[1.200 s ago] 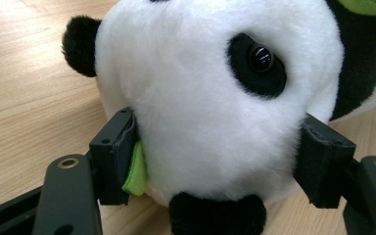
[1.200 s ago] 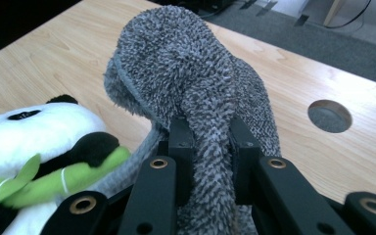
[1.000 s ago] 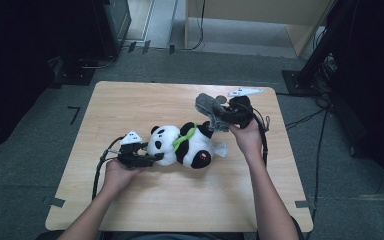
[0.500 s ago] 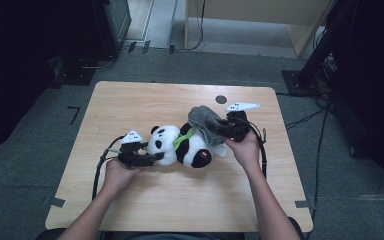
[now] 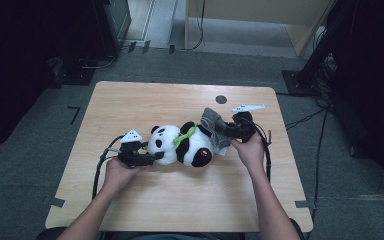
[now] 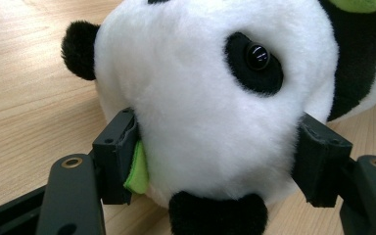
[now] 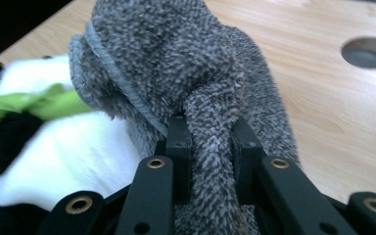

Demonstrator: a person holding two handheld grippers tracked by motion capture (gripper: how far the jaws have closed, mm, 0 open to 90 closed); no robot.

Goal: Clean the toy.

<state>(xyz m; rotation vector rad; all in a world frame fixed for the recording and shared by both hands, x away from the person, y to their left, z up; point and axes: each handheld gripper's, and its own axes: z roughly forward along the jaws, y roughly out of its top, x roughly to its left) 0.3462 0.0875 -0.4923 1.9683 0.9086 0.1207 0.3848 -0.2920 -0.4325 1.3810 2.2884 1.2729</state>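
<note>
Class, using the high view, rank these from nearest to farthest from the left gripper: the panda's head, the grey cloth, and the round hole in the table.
1. Panda's head: clamped between the jaws of the left gripper.
2. Grey cloth: past the panda's body, pinched in the right gripper.
3. Round hole: beyond the cloth, near the table's far edge.

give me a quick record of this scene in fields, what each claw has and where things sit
surface: wooden table
toy: panda, lying on its side near the table's middle
left claw: shut on the panda's head
right claw: shut on a grey cloth
cloth position: bunched at the panda's body, partly over it
other: round hole in the table's far edge
</note>
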